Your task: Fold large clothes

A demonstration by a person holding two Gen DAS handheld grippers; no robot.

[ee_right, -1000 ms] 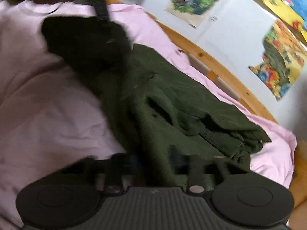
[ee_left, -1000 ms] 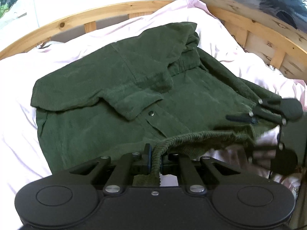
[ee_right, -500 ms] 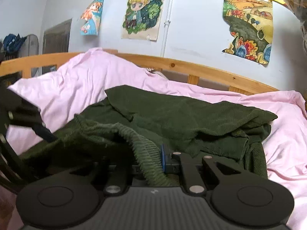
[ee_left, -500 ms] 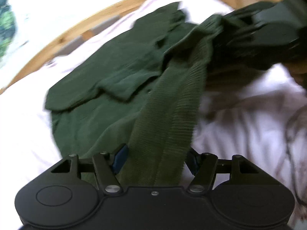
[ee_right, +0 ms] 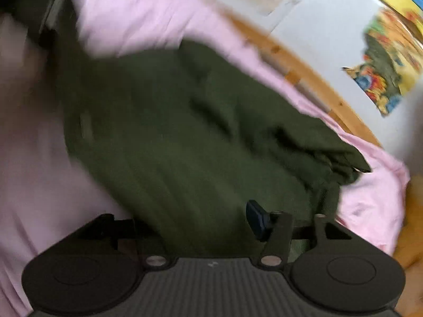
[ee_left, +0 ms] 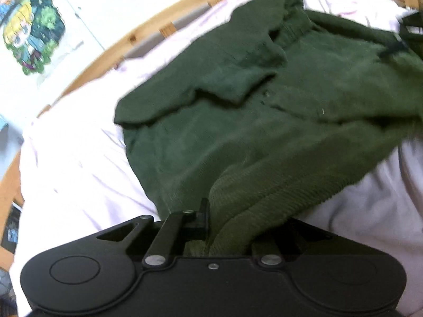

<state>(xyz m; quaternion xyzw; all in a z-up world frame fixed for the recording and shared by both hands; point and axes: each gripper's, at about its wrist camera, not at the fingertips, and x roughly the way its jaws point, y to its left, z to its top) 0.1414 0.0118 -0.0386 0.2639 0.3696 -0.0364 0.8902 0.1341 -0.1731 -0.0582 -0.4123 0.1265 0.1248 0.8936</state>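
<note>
A dark green corduroy jacket lies spread on a pink bedsheet, one sleeve folded across its chest. My left gripper stands open at the jacket's near ribbed hem, and the hem lies loosely between its spread fingers. In the blurred right wrist view the same jacket fills the middle. My right gripper is open, with its fingers wide apart over the jacket's near edge. The other gripper shows as a dark blur at the far right of the left wrist view.
A wooden bed rail curves round the far side of the bed, also in the right wrist view. Cartoon posters hang on the white wall. Pink sheet lies bare on both sides of the jacket.
Both grippers have opened and let go of the hem that they held lifted half a second ago. The jacket's lower part has dropped flat onto the bed. Both cameras are swinging.
</note>
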